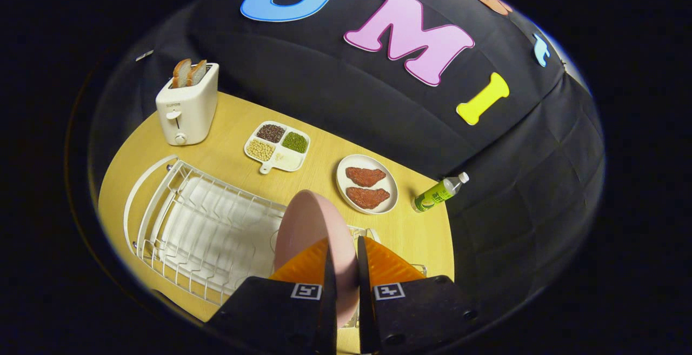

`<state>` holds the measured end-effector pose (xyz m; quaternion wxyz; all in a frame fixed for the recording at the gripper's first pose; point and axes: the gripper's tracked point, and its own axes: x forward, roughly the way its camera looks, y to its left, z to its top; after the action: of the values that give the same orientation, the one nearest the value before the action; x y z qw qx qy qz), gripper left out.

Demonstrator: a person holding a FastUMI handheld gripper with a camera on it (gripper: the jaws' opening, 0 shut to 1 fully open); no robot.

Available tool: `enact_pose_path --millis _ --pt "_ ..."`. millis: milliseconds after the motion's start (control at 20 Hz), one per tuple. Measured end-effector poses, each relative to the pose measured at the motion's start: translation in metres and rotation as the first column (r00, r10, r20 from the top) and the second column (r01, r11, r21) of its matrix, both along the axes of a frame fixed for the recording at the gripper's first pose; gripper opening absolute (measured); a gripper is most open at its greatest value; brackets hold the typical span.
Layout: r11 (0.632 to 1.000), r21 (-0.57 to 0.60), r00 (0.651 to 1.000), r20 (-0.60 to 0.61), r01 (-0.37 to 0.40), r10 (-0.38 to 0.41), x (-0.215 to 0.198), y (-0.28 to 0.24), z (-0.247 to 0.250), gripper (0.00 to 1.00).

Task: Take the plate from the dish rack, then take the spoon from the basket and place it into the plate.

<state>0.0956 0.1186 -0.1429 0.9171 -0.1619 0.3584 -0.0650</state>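
The plate (311, 225) stands on edge between the gripper (344, 266) fingers, over the rack (205, 230) on the table (238, 117); beyond the rack, the toaster (186, 109) leftmost, then the tray (277, 146), the dish (367, 183), the bottle (439, 193) rightmost.

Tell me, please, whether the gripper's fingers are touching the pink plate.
Touching. In the gripper view the pink plate stands on edge between the two fingers of the gripper, and both press against its faces with no gap, above the dish rack.
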Motion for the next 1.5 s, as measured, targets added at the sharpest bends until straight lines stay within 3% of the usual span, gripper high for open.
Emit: enact_pose_path --millis 300,750,950,1200,1400,1500 --pt "0.98 0.192 0.999 0.021 0.043 -0.048 -0.021 -0.03 0.026 0.18" --pt "0.838 0.53 0.991 -0.085 0.132 -0.102 -0.125 -0.069 0.009 0.18" --pt "0.808 0.58 0.992 -0.117 0.103 -0.042 -0.188 -0.071 -0.018 0.17" --pt "0.713 0.664 0.957 -0.288 0.225 -0.034 -0.259 -0.056 -0.079 0.18" --pt "0.654 0.712 0.948 -0.317 0.254 -0.023 -0.262 -0.043 -0.126 0.17" --pt "0.608 0.742 0.942 -0.333 0.283 -0.033 -0.256 -0.039 -0.147 0.17"
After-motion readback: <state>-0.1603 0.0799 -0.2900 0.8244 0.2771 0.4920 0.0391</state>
